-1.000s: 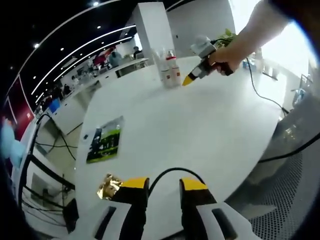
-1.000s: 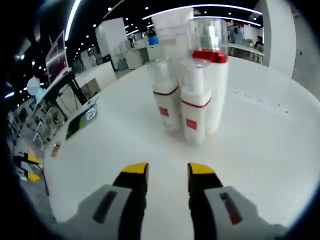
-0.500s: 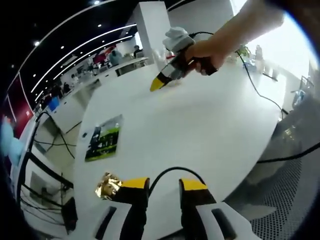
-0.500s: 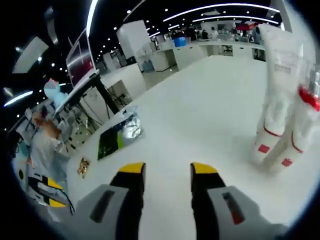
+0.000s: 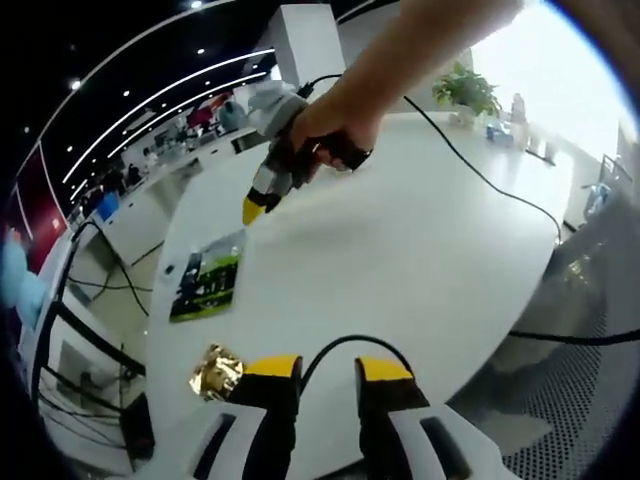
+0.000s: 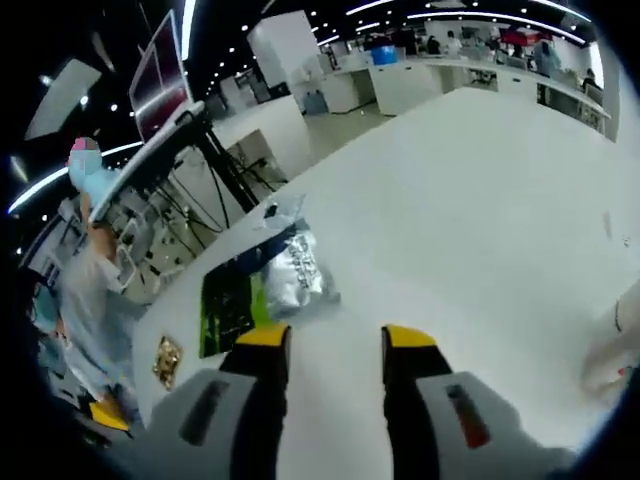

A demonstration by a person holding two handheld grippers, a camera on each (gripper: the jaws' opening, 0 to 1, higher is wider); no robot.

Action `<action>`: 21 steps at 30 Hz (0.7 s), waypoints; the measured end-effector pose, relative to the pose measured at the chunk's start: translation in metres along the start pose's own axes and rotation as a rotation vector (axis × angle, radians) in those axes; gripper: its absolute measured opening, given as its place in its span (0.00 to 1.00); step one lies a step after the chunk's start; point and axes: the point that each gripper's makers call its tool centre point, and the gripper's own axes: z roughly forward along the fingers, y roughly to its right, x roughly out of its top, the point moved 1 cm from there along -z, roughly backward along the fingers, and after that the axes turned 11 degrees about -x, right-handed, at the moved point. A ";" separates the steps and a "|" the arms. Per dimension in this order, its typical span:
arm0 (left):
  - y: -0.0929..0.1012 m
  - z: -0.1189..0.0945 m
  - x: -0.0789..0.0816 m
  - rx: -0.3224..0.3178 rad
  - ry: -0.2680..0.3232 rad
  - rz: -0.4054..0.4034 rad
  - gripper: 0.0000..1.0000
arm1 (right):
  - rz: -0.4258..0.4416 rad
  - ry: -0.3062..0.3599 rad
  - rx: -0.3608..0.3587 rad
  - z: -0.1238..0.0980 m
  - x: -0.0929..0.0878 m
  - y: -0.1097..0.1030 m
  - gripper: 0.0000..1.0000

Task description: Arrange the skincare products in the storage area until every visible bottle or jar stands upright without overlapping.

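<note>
My left gripper [image 5: 328, 370] stands open near the white table's near edge, with nothing between its jaws. A person's hand holds my right gripper [image 5: 254, 208] farther out over the table, with its yellow tip pointing down toward a green and silver sachet [image 5: 207, 280]. In the right gripper view, my right gripper [image 6: 333, 337] is open and empty, and the sachet [image 6: 270, 285] lies flat just beyond its jaws. At that view's right edge is a blurred white bottle base [image 6: 612, 355] with a red mark.
A crumpled gold wrapper [image 5: 215, 372] lies by the left jaw, close to the table edge, and the same wrapper [image 6: 166, 360] lies left of the right gripper. A black cable [image 5: 480, 180] runs across the table. A potted plant [image 5: 465, 90] stands at the far side.
My right gripper has swung left, away from the group of upright bottles and toward the sachet. The bottles have slid out to the right edge of its view. The left gripper has stayed put.
</note>
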 end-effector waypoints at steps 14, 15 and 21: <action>-0.001 0.000 0.000 0.002 0.008 -0.006 0.21 | 0.051 -0.054 -0.013 0.028 0.009 -0.016 0.17; -0.001 0.000 0.000 0.002 0.007 -0.007 0.21 | 0.046 -0.066 -0.029 0.031 0.007 -0.013 0.11; -0.002 -0.001 -0.001 0.005 0.004 -0.006 0.21 | 0.002 -0.093 -0.044 0.034 0.007 -0.010 0.02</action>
